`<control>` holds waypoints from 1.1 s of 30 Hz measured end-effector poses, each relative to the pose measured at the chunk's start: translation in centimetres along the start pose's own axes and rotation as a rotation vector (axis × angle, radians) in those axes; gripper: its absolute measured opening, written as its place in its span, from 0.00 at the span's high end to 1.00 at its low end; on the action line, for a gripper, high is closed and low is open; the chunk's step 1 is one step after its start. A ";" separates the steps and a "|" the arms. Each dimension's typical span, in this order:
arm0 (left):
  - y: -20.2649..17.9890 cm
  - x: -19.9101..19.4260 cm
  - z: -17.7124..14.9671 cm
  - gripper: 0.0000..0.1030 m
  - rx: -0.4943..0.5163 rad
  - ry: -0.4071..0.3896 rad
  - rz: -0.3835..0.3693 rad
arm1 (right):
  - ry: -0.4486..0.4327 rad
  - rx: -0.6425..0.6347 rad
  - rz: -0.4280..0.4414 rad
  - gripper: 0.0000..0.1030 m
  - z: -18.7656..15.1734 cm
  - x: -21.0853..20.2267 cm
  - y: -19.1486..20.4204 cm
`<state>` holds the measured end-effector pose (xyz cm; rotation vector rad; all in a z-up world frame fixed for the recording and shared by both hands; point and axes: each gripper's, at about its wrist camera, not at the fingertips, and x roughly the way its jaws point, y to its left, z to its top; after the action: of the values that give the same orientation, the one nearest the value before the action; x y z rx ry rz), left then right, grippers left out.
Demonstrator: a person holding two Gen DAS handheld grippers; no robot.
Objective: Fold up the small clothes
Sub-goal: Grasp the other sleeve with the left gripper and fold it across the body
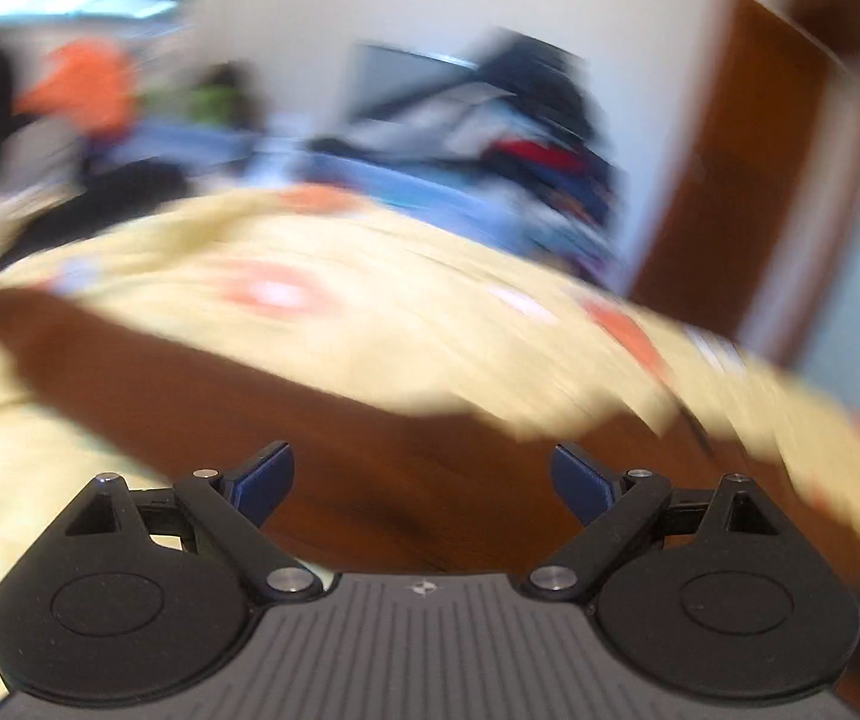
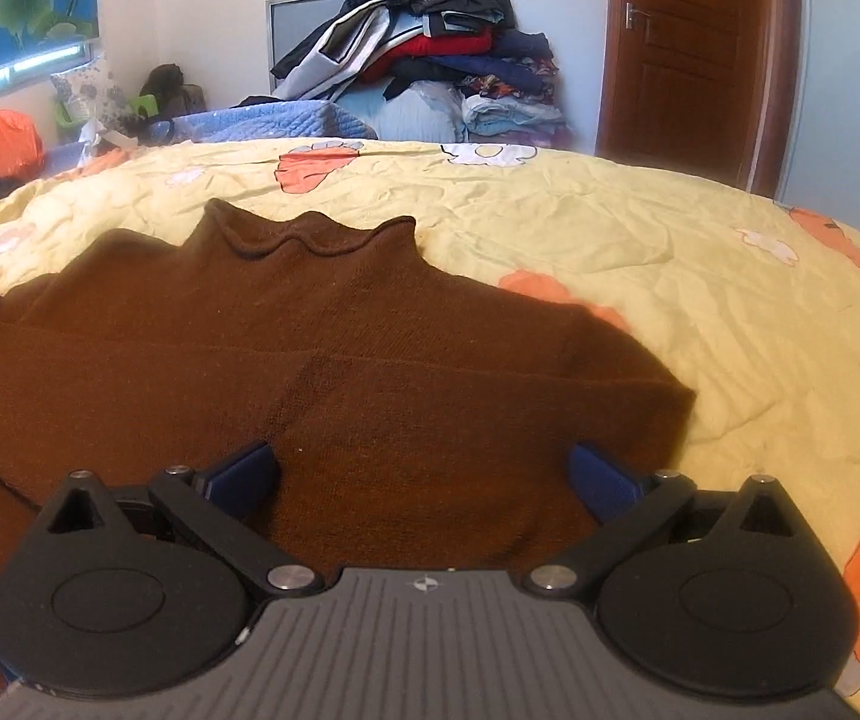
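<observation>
On the bed, in the left wrist view, the left gripper (image 1: 423, 483) tilts downward over a brown sweater (image 1: 321, 420), its blue fingers (image 1: 264, 483) spread wide with nothing between them. The whole picture is smeared with motion blur. The sweater lies on a yellow quilt (image 1: 369, 276) printed with orange and white shapes; beyond it show blurred piles of clothes (image 1: 526, 138) and a brown door (image 1: 754, 180).

In the right wrist view, sharp, the right gripper (image 2: 423, 477) points down at the same brown sweater (image 2: 321, 360), fingers (image 2: 243, 474) spread apart above the knit, gripping nothing. The sweater lies flat, its rolled collar (image 2: 309, 240) toward the far side, a sleeve folded across the body. The yellow quilt (image 2: 670, 252) stretches to the right. Behind stand a heap of clothes (image 2: 430, 42), a wooden door (image 2: 688, 48), a lotus-print blind (image 2: 21, 6) and an orange bag (image 2: 3, 141).
</observation>
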<state>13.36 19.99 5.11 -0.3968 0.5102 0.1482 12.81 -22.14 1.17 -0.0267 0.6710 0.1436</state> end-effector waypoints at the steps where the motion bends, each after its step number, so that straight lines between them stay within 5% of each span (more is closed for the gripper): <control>1: 3.0 0.5 1.4 0.09 -0.097 -0.002 0.038 | 0.000 -0.001 -0.002 0.00 0.2 -0.2 0.1; 4: 12.4 1.5 4.3 0.10 -0.416 -0.056 0.202 | 0.000 -0.001 -0.005 0.00 0.4 0.0 0.2; 6: 17.3 2.1 5.1 0.10 -0.599 -0.083 0.247 | 0.000 0.000 -0.006 0.00 0.4 0.0 0.3; 8: 19.8 3.3 5.4 0.13 -0.664 -0.062 0.225 | 0.000 0.002 -0.008 0.00 0.4 0.0 0.3; 14: 21.5 5.8 5.3 0.58 -0.719 -0.017 0.191 | 0.000 0.004 -0.007 0.00 0.4 0.0 0.2; 17: 21.2 6.8 5.7 0.89 -0.666 0.010 0.243 | -0.001 0.005 -0.006 0.00 0.4 0.0 0.2; 23: 14.1 2.9 7.9 0.94 -0.414 -0.097 0.304 | -0.002 0.010 -0.003 0.00 0.5 0.1 0.2; 28: -1.6 -0.4 6.5 0.94 -0.045 -0.164 0.108 | -0.002 0.011 -0.003 0.00 0.5 0.0 0.1; 31: -11.9 -1.6 0.7 0.88 0.169 -0.034 -0.138 | -0.005 0.019 0.003 0.00 0.5 0.0 0.1; 33: -16.7 -2.0 -4.4 0.75 0.311 0.078 -0.222 | -0.009 0.031 0.011 0.00 0.5 -0.1 -0.1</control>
<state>13.62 2.87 8.14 -0.1528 0.5527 -0.1606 13.08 -22.24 1.61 0.0074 0.6644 0.1440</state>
